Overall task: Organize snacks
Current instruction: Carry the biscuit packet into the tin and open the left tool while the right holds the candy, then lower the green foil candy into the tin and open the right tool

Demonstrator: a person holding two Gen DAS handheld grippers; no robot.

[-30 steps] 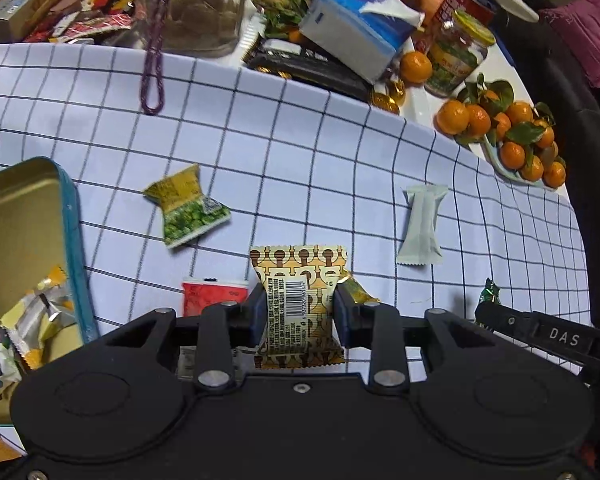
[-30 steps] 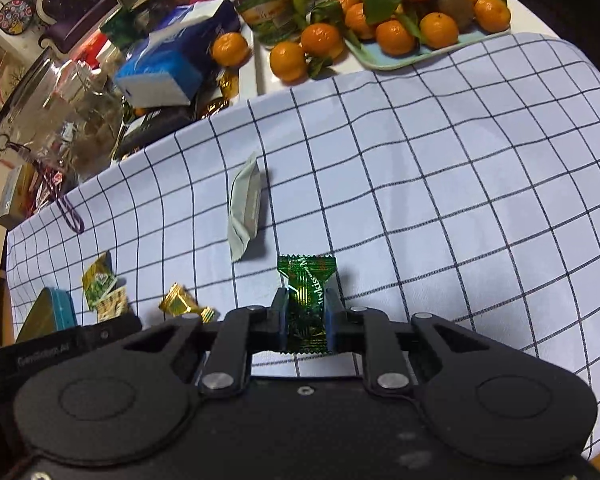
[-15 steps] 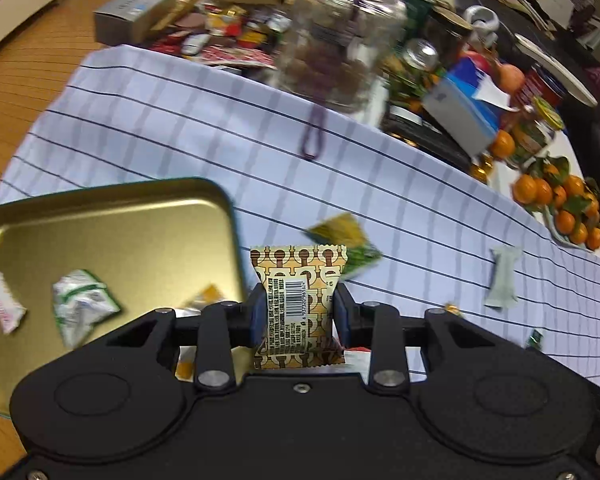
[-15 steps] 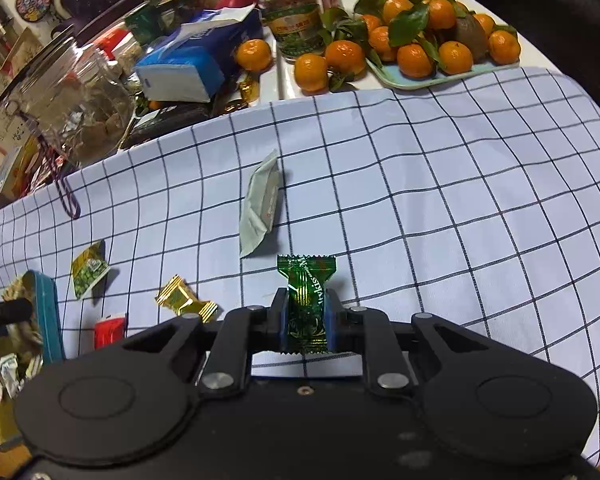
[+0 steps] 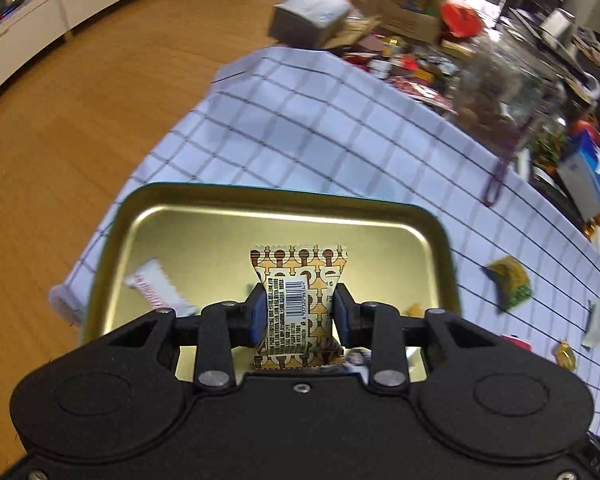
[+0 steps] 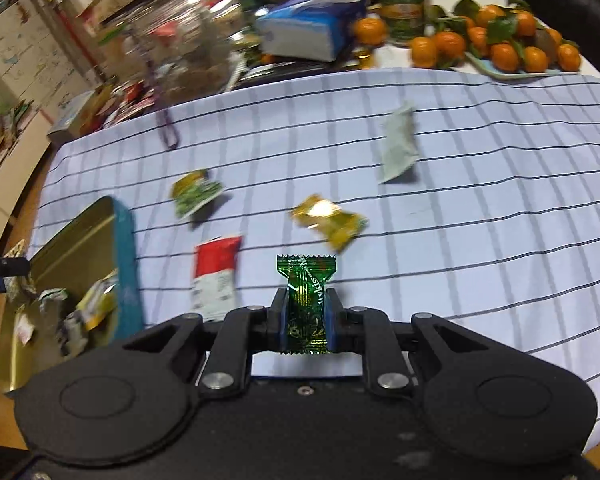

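Left wrist view: the left gripper point(image 5: 299, 312) clamps a crinkly tan packet point(image 5: 298, 304) with brown keyhole shapes and a barcode, its print too small to read; the packet is upright above a shiny gold rectangular tin point(image 5: 380, 204) with rounded corners; at 9 o'clock a white wrapper point(image 5: 154, 290) with red lettering, unreadable, lies in the tin; at 3 o'clock a green-yellow sachet point(image 5: 510, 282) lies on the checked cloth point(image 5: 320, 128).

Right wrist view: the right gripper point(image 6: 306, 322) pinches a glossy green foil candy point(image 6: 306, 300) above the cloth point(image 6: 500, 208), its writing illegible; at 12 o'clock lies a gold foil sweet point(image 6: 330, 224), at 11 a red-and-white packet point(image 6: 216, 276), at 1 a pale green pouch point(image 6: 398, 148); only here the tin's point(image 6: 126, 264) teal outer wall shows, at 9 o'clock, and at 1 o'clock, beyond the cloth, tangerines point(image 6: 500, 48).
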